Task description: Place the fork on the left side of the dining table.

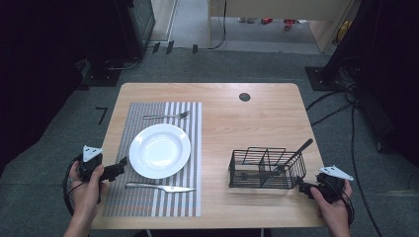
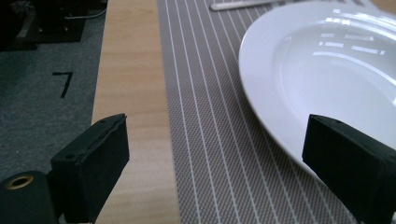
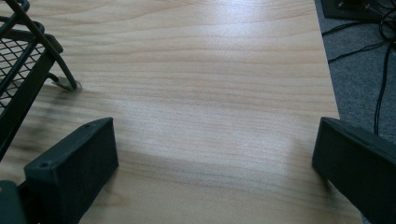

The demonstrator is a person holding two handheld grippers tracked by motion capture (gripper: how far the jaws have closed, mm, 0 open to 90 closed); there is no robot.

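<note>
The fork (image 1: 166, 116) and knife (image 1: 159, 187) already lie by the plate (image 1: 159, 150), one spoon (image 1: 291, 157) waits in the basket (image 1: 267, 169), and the left gripper (image 1: 120, 165) and right gripper (image 1: 302, 189) are wide open, holding nothing.

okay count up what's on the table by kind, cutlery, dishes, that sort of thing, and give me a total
Cutlery on the placemat: 2, fork and knife
Plates: 1, white plate
Placemats: 1, striped placemat
Wire baskets: 1, black basket
Utensils in the basket: 1, black-handled utensil
Total: 6
</note>
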